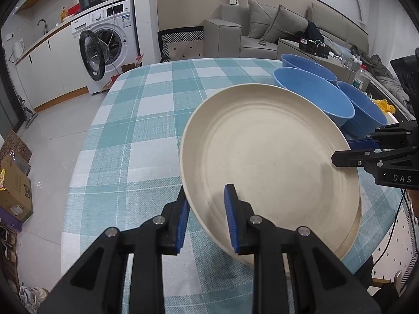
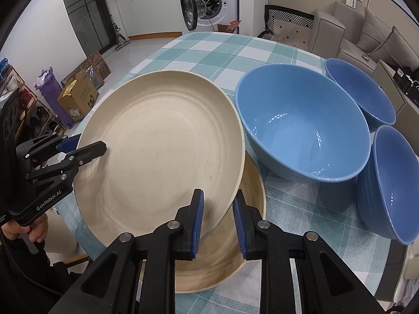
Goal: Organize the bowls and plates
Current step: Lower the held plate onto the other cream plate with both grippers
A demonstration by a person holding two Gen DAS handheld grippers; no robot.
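A cream plate [image 1: 272,157] is held tilted above a second cream plate [image 2: 235,248] that lies on the checked tablecloth [image 1: 146,120]. My left gripper [image 1: 207,219] straddles the top plate's near rim, one pad under and one over it. My right gripper [image 2: 218,222] straddles the opposite rim [image 2: 235,191] the same way; it shows at the right edge of the left wrist view [image 1: 348,151]. The left gripper shows in the right wrist view [image 2: 86,146]. Three blue bowls [image 2: 303,128] [image 2: 361,91] [image 2: 392,183] stand beside the plates.
A washing machine [image 1: 104,44] with its door open stands past the table's far left. A grey sofa [image 1: 262,31] is behind the table. Cardboard boxes [image 1: 13,180] and shoes lie on the floor at left. The table edge curves near the left.
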